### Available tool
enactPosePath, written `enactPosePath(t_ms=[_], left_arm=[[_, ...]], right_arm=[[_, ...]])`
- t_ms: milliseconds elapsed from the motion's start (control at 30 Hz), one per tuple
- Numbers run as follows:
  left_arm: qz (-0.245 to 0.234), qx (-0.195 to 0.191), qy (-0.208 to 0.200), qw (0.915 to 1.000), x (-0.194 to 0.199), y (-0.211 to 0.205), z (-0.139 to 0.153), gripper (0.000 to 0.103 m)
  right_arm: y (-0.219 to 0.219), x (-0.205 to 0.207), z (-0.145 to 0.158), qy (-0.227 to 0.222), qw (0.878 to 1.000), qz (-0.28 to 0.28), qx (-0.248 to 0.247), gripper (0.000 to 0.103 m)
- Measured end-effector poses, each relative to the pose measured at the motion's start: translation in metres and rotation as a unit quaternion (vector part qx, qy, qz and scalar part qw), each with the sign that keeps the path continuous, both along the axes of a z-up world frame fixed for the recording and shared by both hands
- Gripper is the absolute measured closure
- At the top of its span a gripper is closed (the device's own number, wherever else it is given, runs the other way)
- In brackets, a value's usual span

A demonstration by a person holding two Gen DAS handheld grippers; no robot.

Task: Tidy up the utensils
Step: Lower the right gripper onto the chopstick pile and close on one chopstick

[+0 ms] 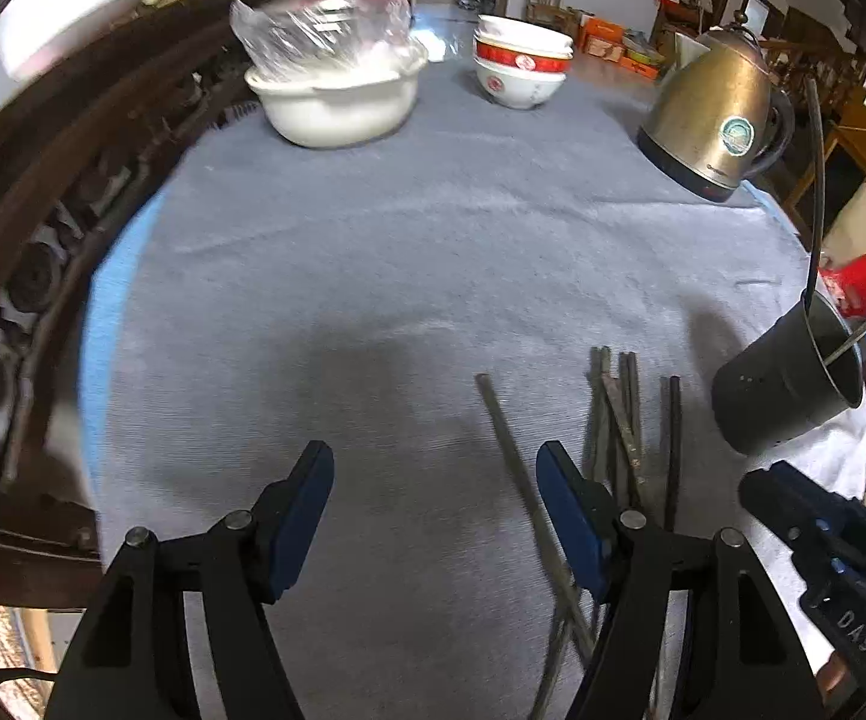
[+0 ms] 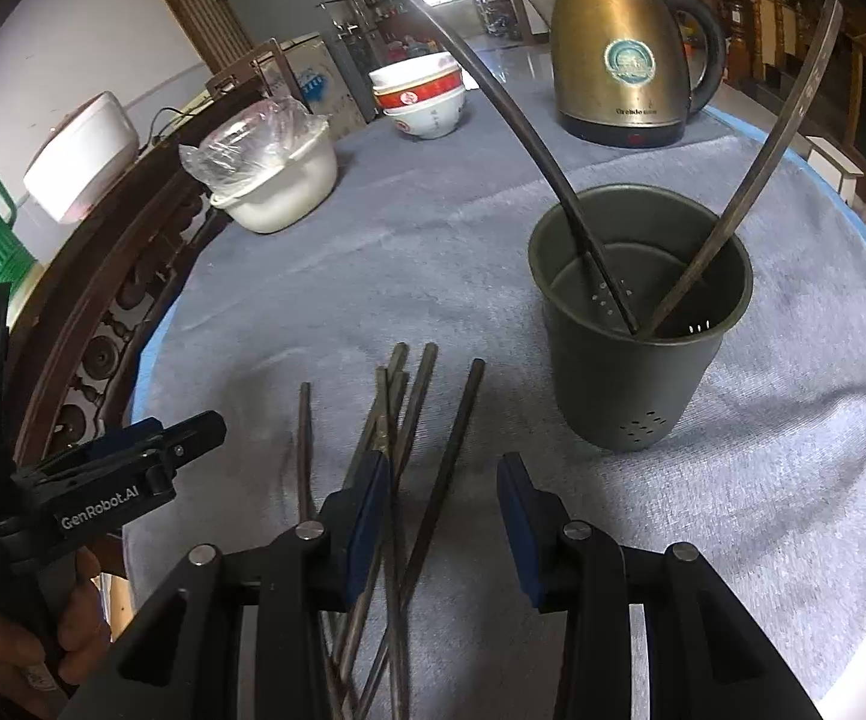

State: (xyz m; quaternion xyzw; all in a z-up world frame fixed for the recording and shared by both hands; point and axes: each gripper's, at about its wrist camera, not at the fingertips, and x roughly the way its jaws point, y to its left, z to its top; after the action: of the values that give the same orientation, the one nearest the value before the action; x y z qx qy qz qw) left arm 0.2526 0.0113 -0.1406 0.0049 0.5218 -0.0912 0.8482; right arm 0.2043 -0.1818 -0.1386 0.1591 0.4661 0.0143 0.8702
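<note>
Near the front edge of the tabletop (image 2: 445,252), on the grey cloth, lies a loose bundle of dark chopsticks (image 2: 408,420). Their long axes run roughly away from the person toward the far edge, fanned a little and crossing one another at the near ends. The right gripper (image 2: 442,510) hangs directly over them, pointing steeply down, its jaws parted and empty. One chopstick on the right of the bundle passes between the two jaws, while several others run under or beside the left jaw; no pad presses on any of them as far as the pictures show. The left gripper (image 1: 433,516) is also spread wide and holds nothing. From its view most of the bundle lies to its right, beyond its right jaw, with a single stray chopstick (image 1: 511,450) slanting in between its jaws from the far side. So the right hand looks the nearer and better lined up for the next pick, and since the sticks lie along the pointing direction, the jaws should close across their width.

Past the bundle and to the right, toward the right edge, stands a dark metal holder (image 2: 640,312) with small holes in its wall. Two chopsticks already stand in it, leaning apart against opposite sides of the rim.

Toward the far edge sit a brass-coloured kettle (image 2: 622,54), a stack of red-and-white bowls (image 2: 420,99) and a white basin (image 2: 279,180) with a clear plastic bag in it.
</note>
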Motion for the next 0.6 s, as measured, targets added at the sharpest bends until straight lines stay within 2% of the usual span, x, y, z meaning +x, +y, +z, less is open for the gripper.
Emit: enactPosePath(t_ms=[267, 433, 600], left_arm=[[-0.006, -0.039, 0.055, 0.9977, 0.023, -0.001, -0.030, 0.032], [-0.005, -0.050, 0.078, 0.9957, 0.037, -0.003, -0.041, 0.040], [-0.006, -0.057, 0.105, 0.9928, 0.052, -0.010, -0.049, 0.056]], right_arm=[[0.005, 0.018, -0.014, 0.017, 1.000, -0.012, -0.014, 0.061], [0.013, 0.035, -0.021, 0.033, 0.999, -0.017, -0.030, 0.062], [0.019, 0.053, -0.029, 0.056, 0.996, -0.030, -0.055, 0.063]])
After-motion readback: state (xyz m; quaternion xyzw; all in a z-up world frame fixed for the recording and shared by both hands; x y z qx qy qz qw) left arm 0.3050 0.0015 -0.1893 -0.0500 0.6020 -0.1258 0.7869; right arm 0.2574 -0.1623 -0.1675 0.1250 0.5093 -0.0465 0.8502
